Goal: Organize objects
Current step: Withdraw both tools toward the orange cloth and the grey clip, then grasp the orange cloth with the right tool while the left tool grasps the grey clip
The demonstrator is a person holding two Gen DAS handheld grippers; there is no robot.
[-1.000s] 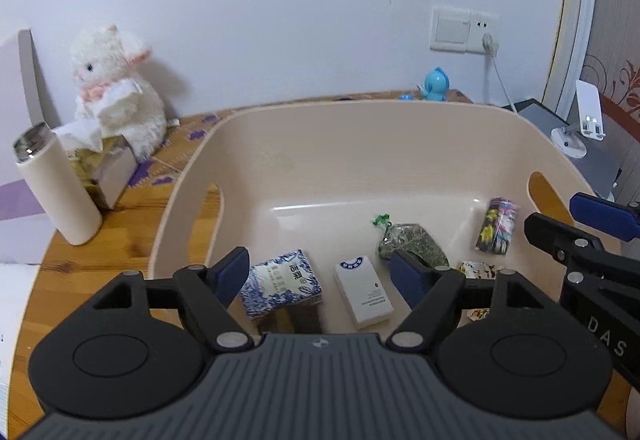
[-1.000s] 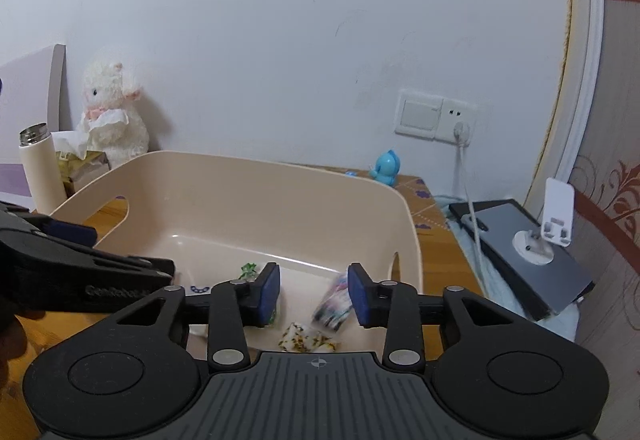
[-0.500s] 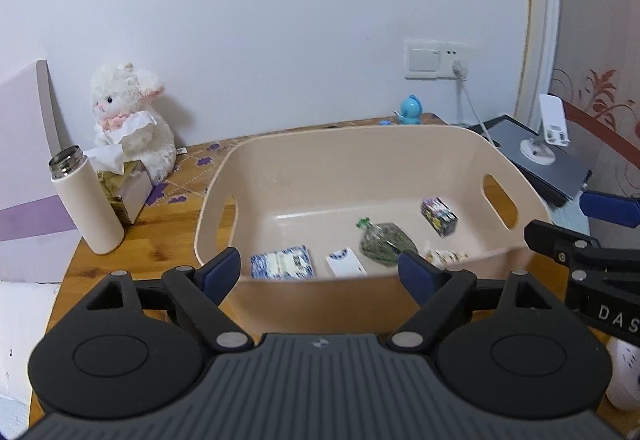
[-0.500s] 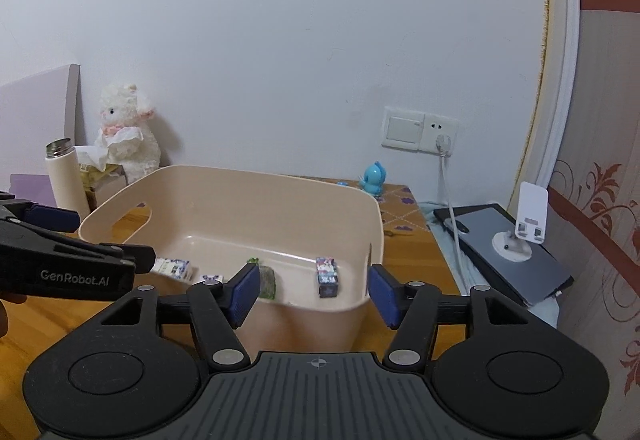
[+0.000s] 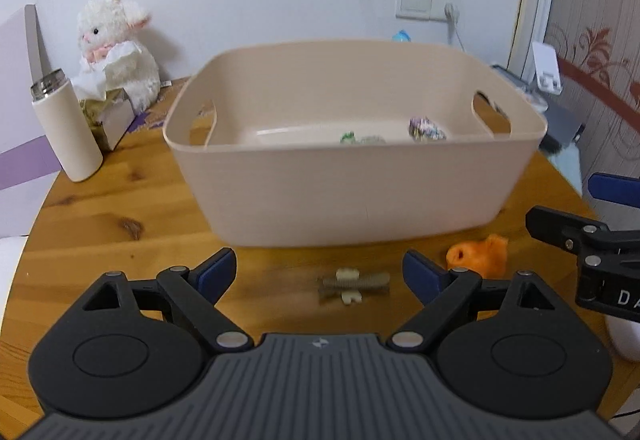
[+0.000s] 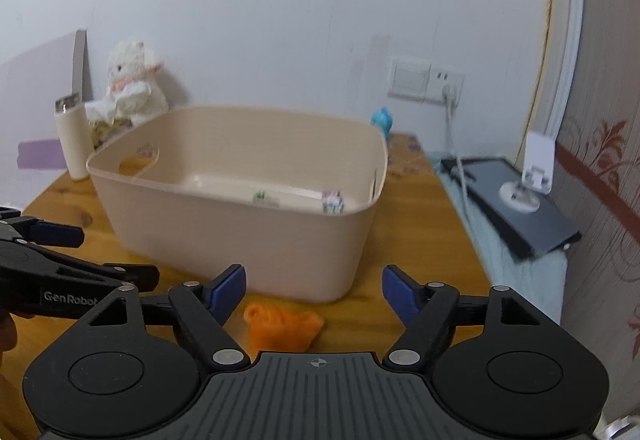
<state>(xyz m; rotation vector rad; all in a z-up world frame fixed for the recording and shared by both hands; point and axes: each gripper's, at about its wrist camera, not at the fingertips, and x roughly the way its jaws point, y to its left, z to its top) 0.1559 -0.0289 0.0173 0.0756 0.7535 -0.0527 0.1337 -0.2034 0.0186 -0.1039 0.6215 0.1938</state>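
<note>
A beige plastic bin (image 5: 352, 184) (image 6: 224, 224) stands on the wooden table with several small packets inside, among them a colourful one (image 5: 426, 128) (image 6: 333, 201) and a green one (image 5: 348, 137). In front of the bin lie a small grey-and-cream bolt-like piece (image 5: 352, 285) and an orange soft item (image 5: 478, 258) (image 6: 282, 326). My left gripper (image 5: 320, 274) hovers over the bolt-like piece, jaws opening, nothing between them. My right gripper (image 6: 314, 290) hangs over the orange item, jaws opening, not touching it.
A cream flask (image 5: 64, 128), a tissue box (image 5: 112, 112) and a white plush lamb (image 5: 116, 48) stand at the left. A blue figurine (image 6: 382, 120) sits behind the bin. A dark tablet (image 6: 516, 208) with a white stand (image 6: 532, 168) lies right.
Both grippers have pulled back from above the bin to the table in front of it. Their jaws have spread wider. The bolt-like piece and the orange item have come into view.
</note>
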